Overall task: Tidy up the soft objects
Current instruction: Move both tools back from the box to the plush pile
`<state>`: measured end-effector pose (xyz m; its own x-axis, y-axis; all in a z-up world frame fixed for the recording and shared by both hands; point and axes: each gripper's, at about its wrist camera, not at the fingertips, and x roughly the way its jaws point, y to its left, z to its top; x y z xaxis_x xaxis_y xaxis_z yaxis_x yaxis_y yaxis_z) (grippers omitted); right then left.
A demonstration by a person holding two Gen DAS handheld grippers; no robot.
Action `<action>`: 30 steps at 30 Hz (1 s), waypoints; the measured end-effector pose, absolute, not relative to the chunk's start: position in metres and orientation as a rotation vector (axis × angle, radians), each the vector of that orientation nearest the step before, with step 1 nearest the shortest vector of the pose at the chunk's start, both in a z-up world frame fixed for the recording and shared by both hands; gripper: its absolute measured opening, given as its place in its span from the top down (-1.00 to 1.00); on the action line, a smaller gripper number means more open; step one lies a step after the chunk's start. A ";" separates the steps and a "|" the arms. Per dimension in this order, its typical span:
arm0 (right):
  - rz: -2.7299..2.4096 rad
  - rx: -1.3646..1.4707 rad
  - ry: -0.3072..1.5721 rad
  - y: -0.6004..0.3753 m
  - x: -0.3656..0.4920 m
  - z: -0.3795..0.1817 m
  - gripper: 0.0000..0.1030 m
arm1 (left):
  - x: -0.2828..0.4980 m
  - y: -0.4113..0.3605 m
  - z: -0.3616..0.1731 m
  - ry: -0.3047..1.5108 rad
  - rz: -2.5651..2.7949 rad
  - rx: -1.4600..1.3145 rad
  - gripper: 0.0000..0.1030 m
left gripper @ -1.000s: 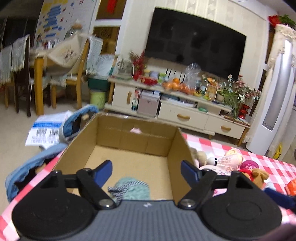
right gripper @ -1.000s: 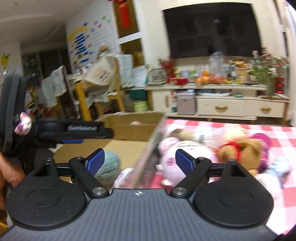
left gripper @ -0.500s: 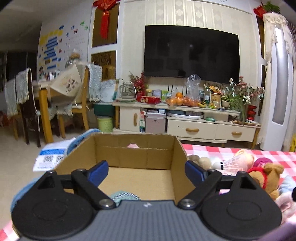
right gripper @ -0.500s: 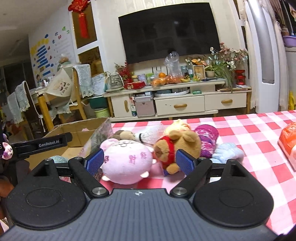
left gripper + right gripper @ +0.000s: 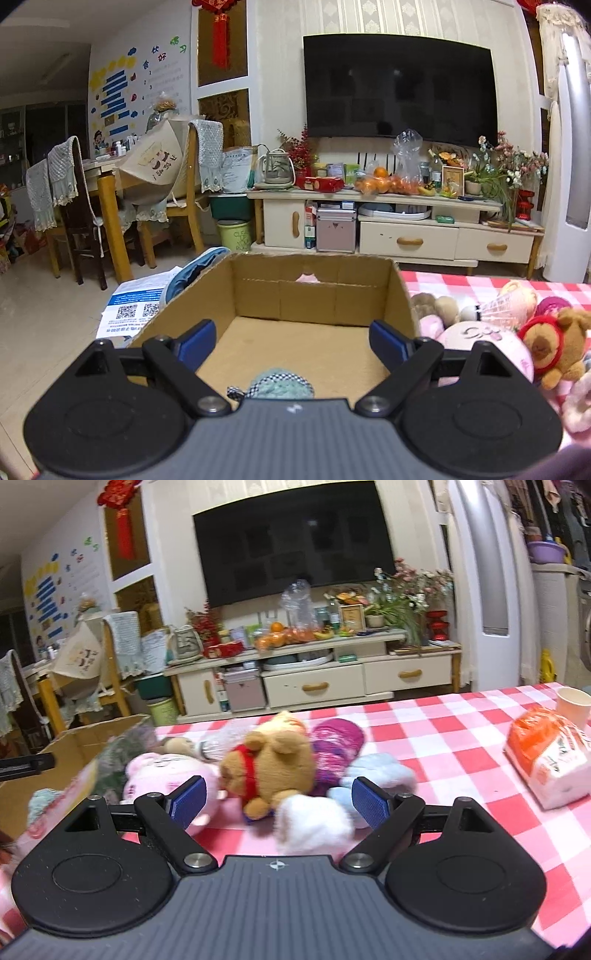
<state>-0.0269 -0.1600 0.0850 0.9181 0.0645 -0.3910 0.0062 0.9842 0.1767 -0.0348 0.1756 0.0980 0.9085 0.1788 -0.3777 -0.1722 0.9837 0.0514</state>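
An open cardboard box (image 5: 314,291) stands at the table's left end, with a teal knitted soft thing (image 5: 280,384) on its floor. My left gripper (image 5: 291,341) is open and empty over the box's near side. A pile of soft toys lies right of the box: a pink plush (image 5: 166,779), a brown bear with a red scarf (image 5: 277,768), a purple one (image 5: 336,742), a light blue one (image 5: 376,775) and a white one (image 5: 310,823). My right gripper (image 5: 279,803) is open and empty, close in front of the bear and the white toy.
The table has a red-and-white checked cloth (image 5: 443,738). An orange-and-white tissue pack (image 5: 546,757) and a paper cup (image 5: 572,705) are at the right. Beyond the table are a TV cabinet (image 5: 399,229), chairs (image 5: 74,206) and papers on the floor (image 5: 133,306).
My right gripper has swung right, away from the box, and now faces the toy pile. My left gripper has tilted up and back a little over the box. Both stay open.
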 end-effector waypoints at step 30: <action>-0.041 0.345 0.490 -0.234 0.003 0.056 -1.00 | -0.049 -0.006 0.066 0.584 -0.405 0.152 -0.82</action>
<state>0.0035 -0.2338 0.0557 0.8826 0.0437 -0.4681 0.1202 0.9416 0.3146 -0.0491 -0.0064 0.0657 0.7585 -0.3277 -0.5632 0.4128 0.9105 0.0261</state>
